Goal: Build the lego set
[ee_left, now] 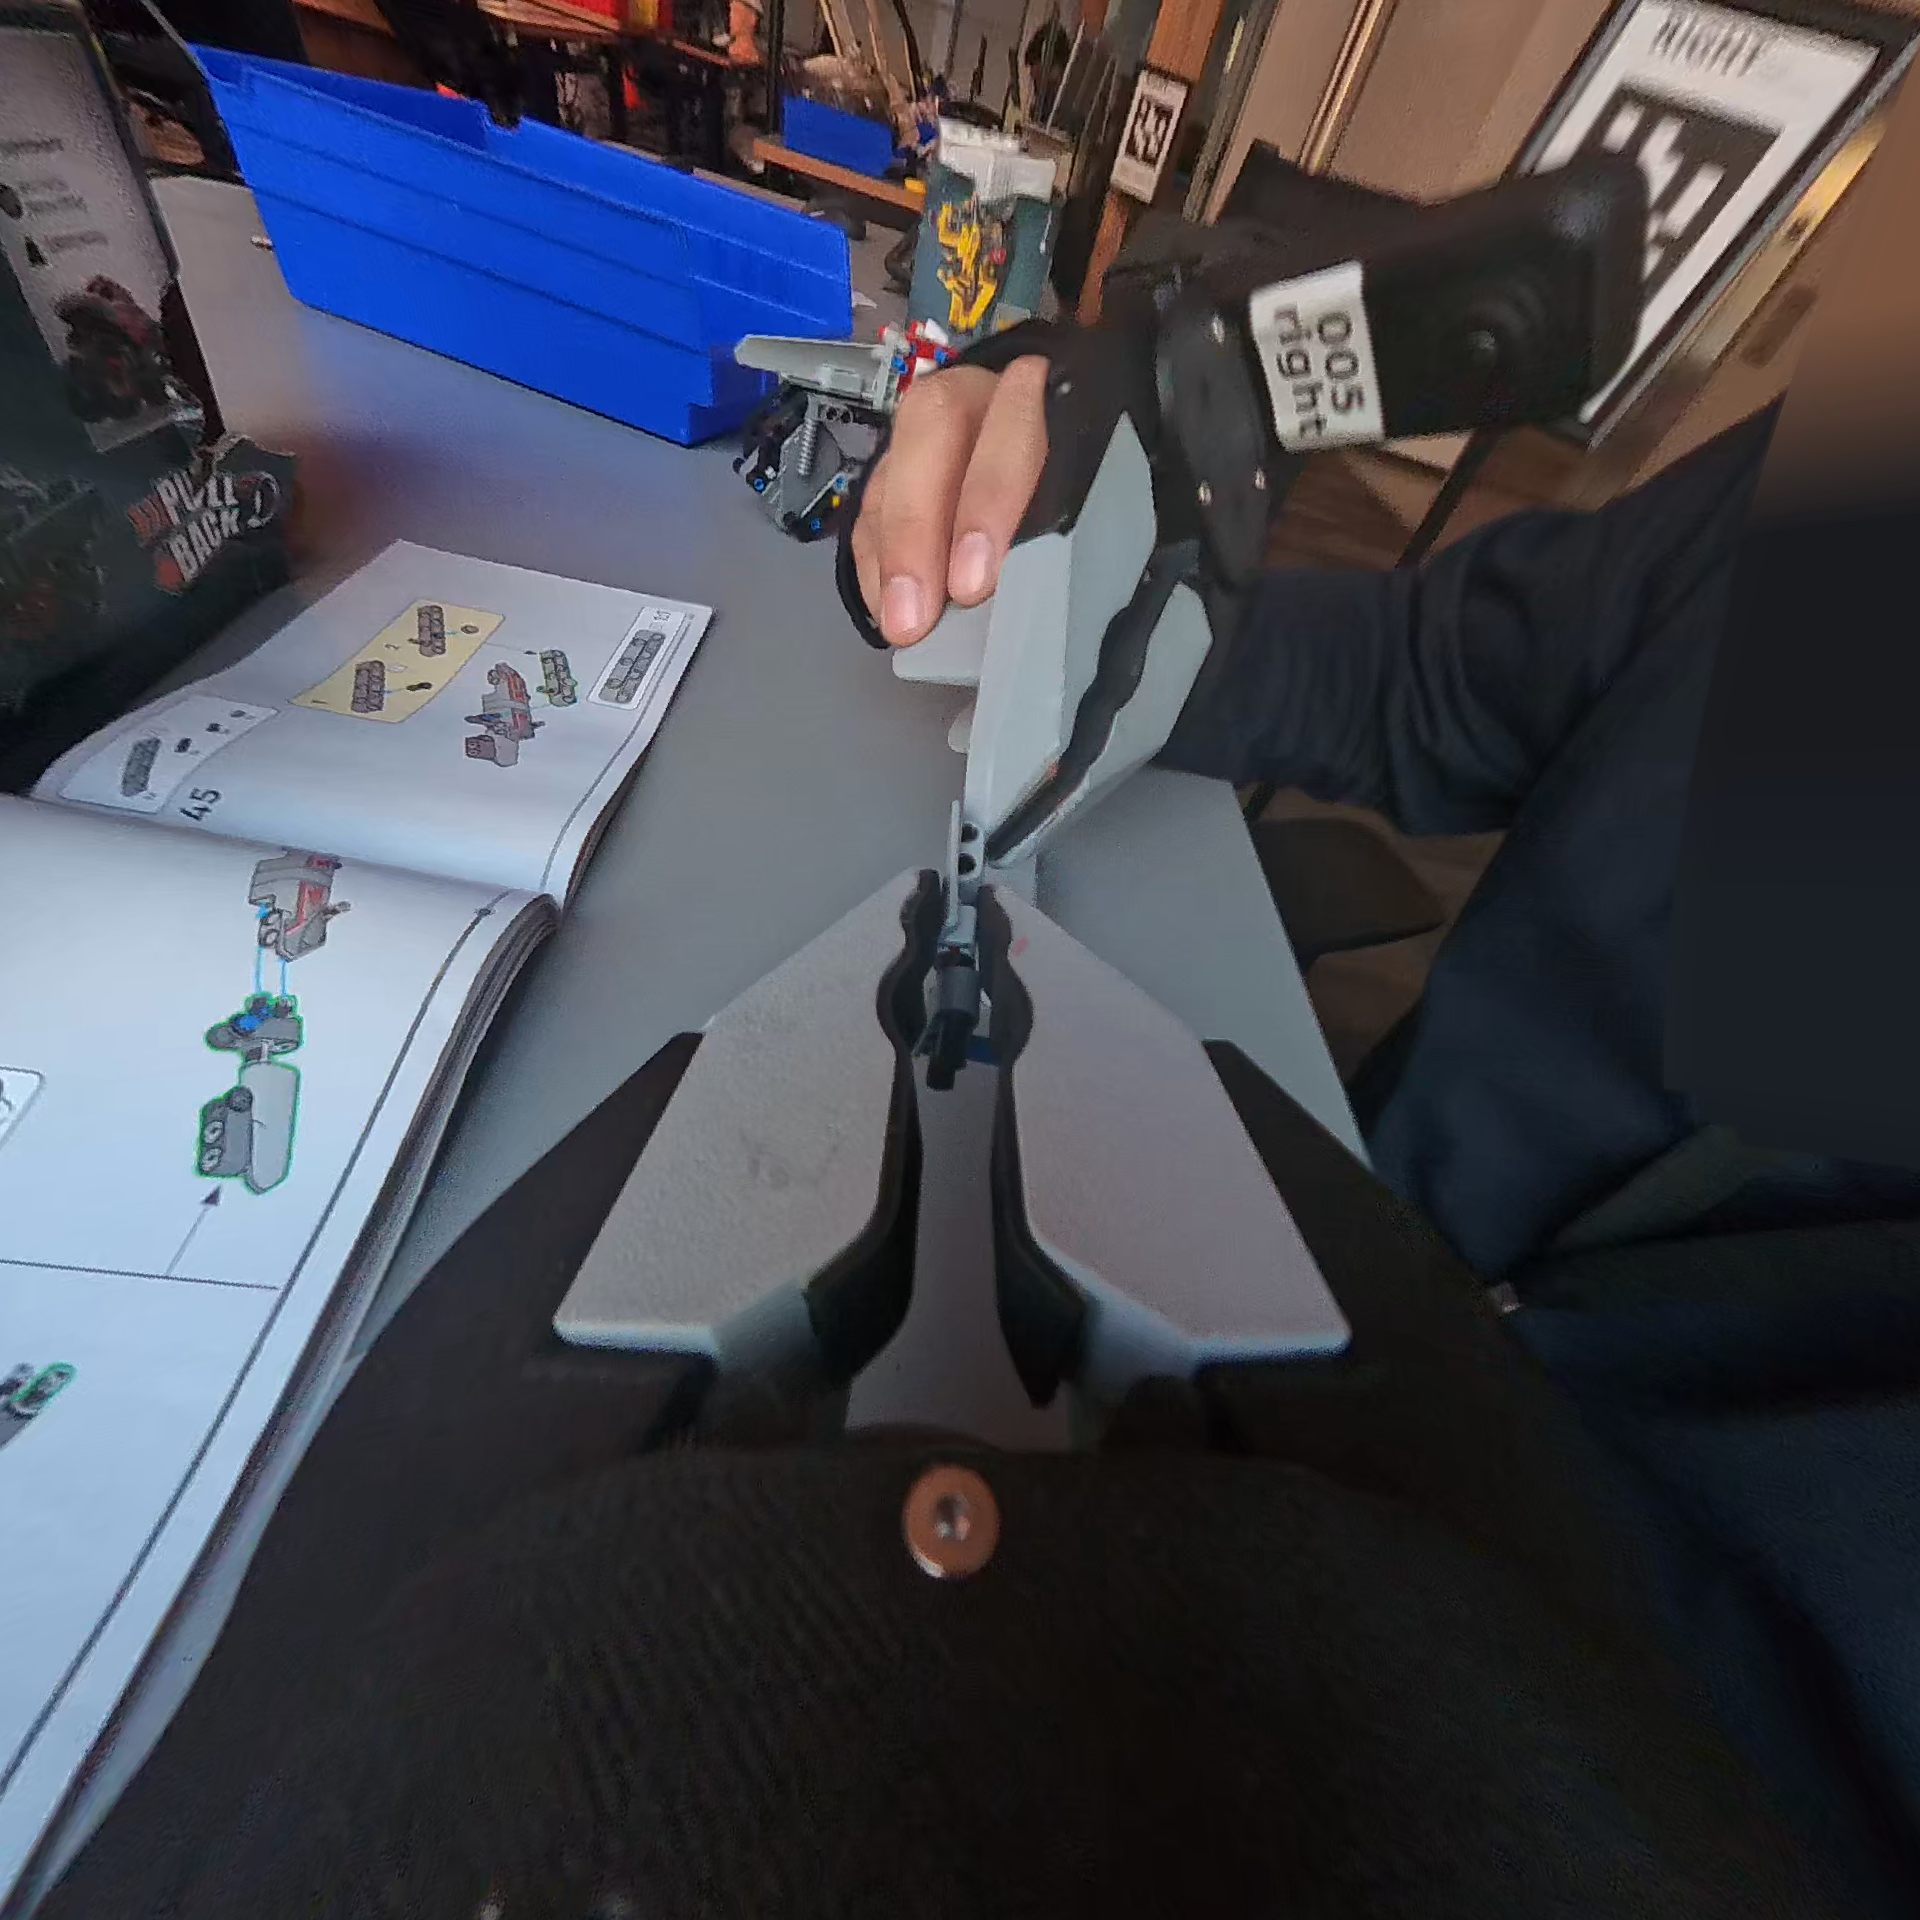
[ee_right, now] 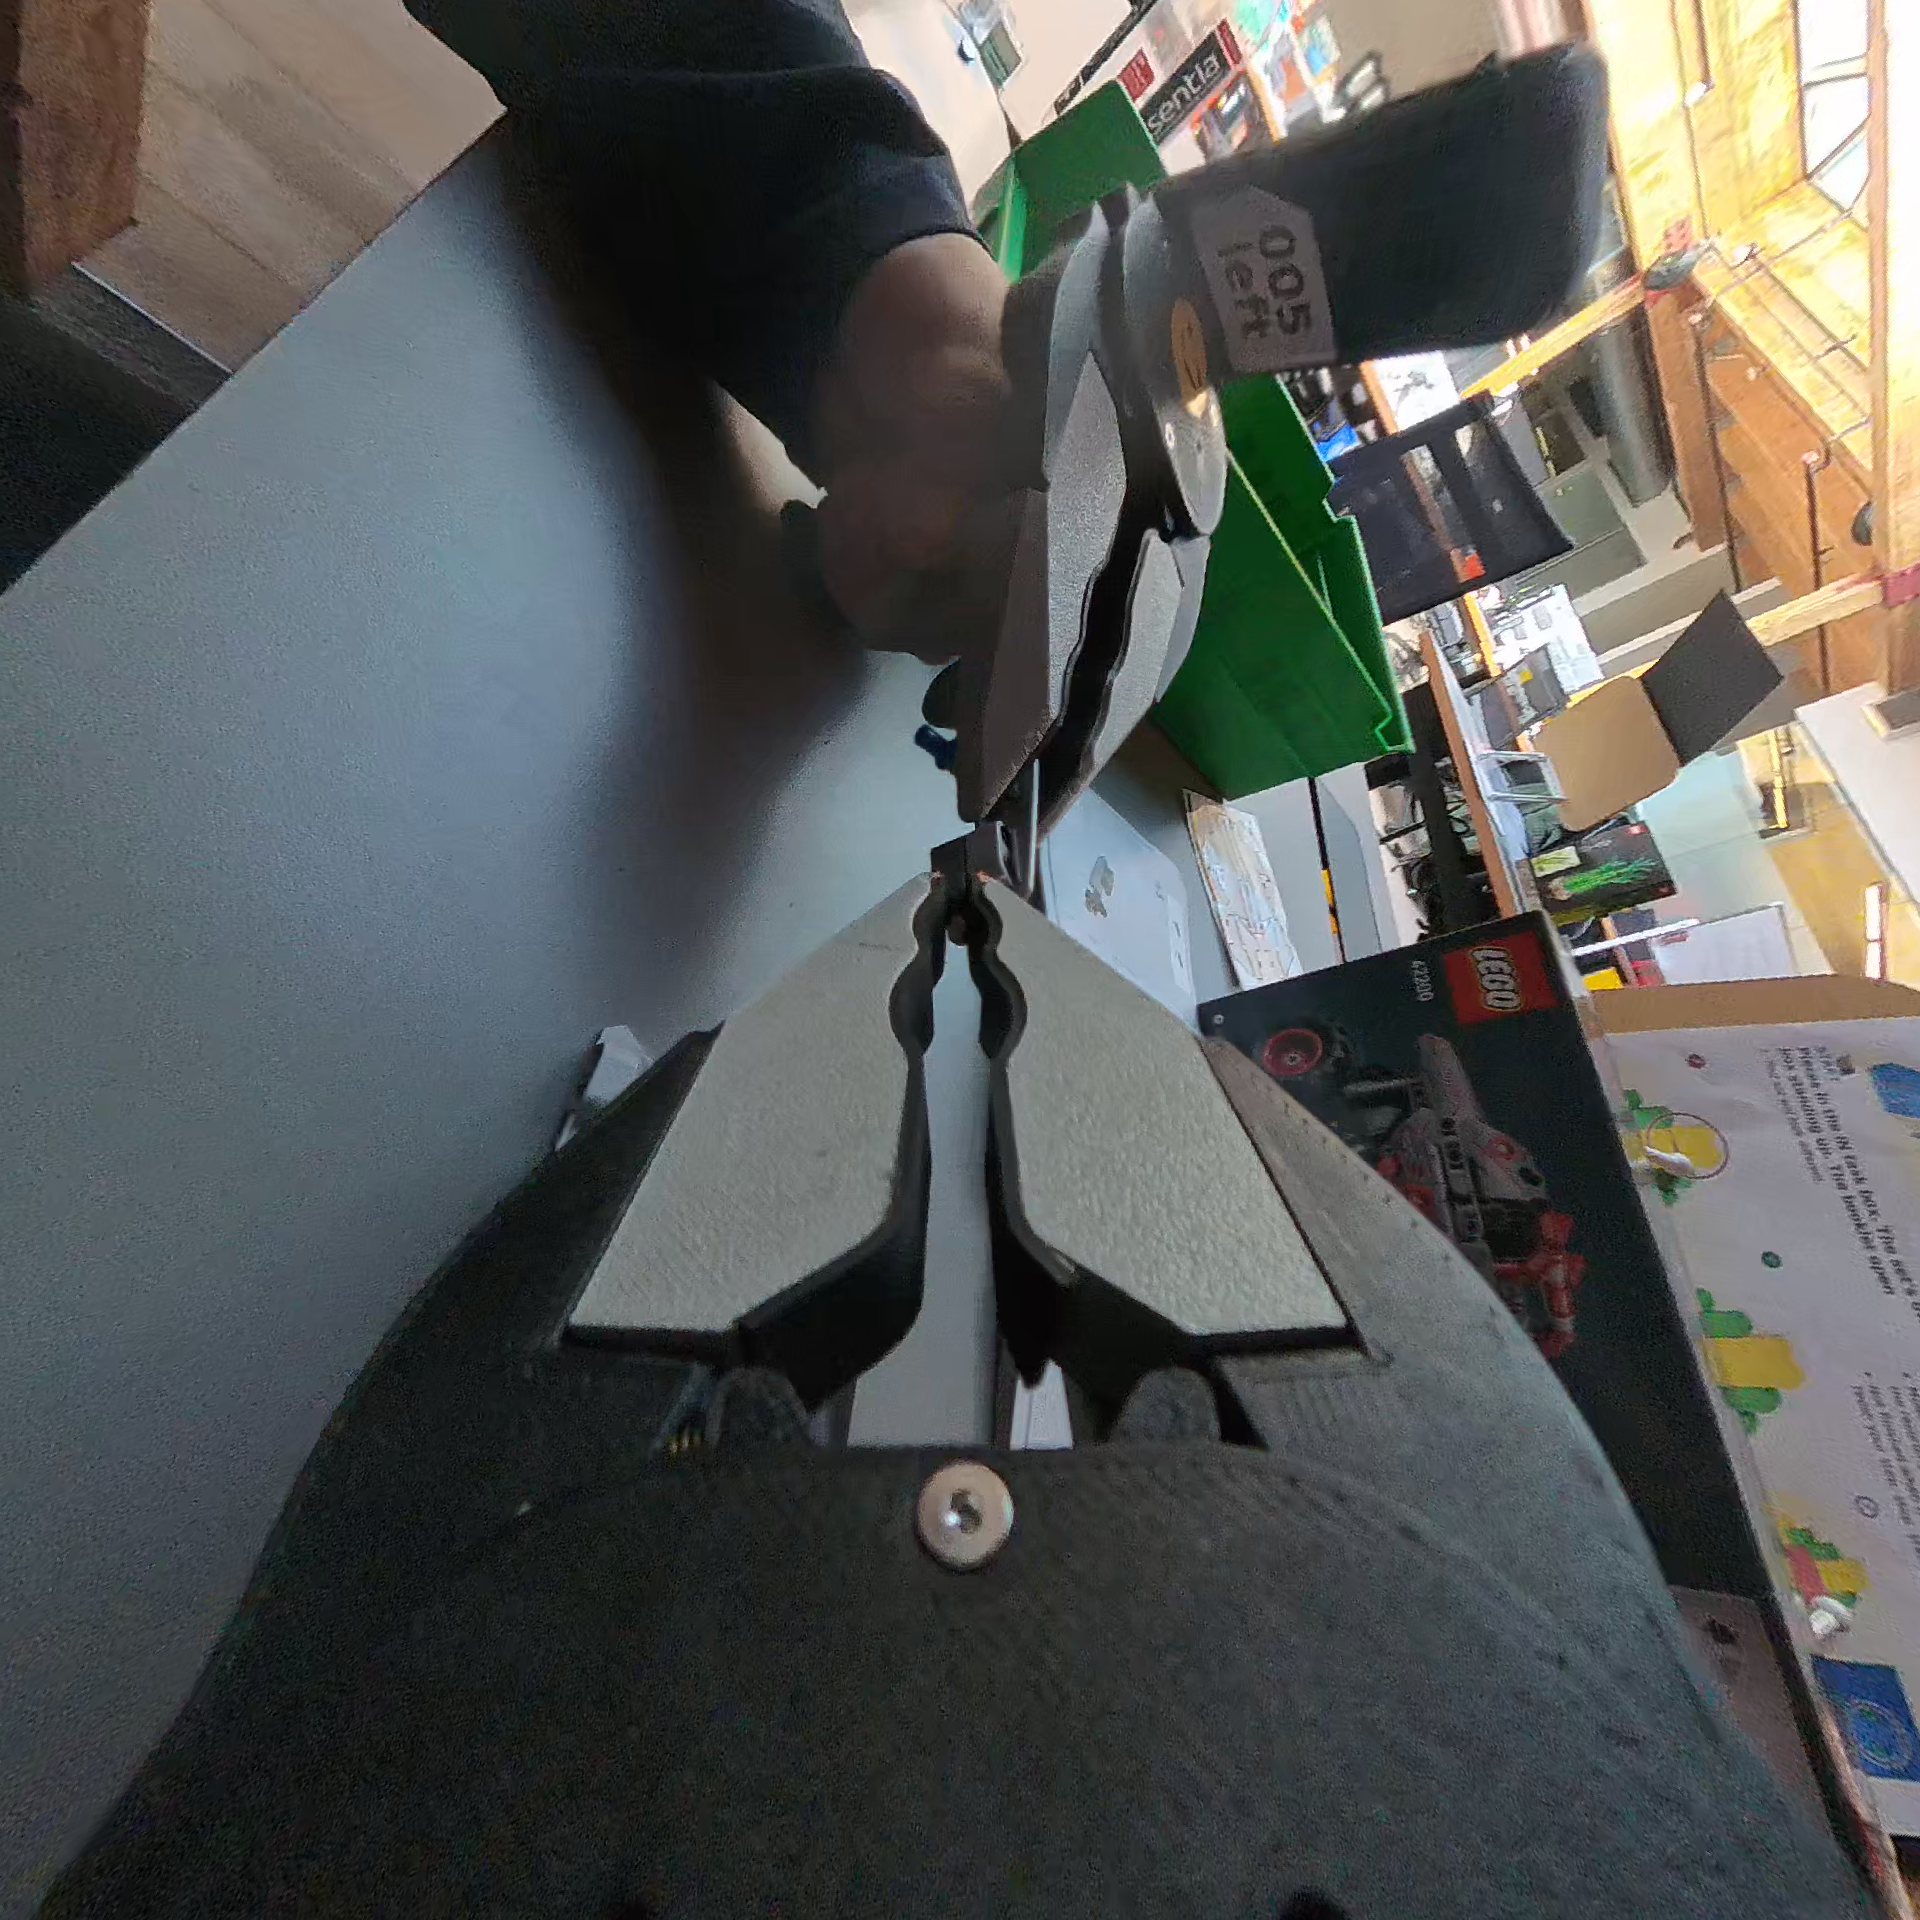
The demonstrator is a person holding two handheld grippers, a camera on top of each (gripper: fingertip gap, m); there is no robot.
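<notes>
At frame centre, the left gripper (ee_left: 956, 925) and the right gripper (ee_right: 961, 904) each pinch one small grey lego assembly (ee_left: 958, 940) with narrow jaws.

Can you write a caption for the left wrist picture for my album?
Left gripper and right gripper pinch a small grey Lego piece above the table, beside the open instruction booklet.
</notes>
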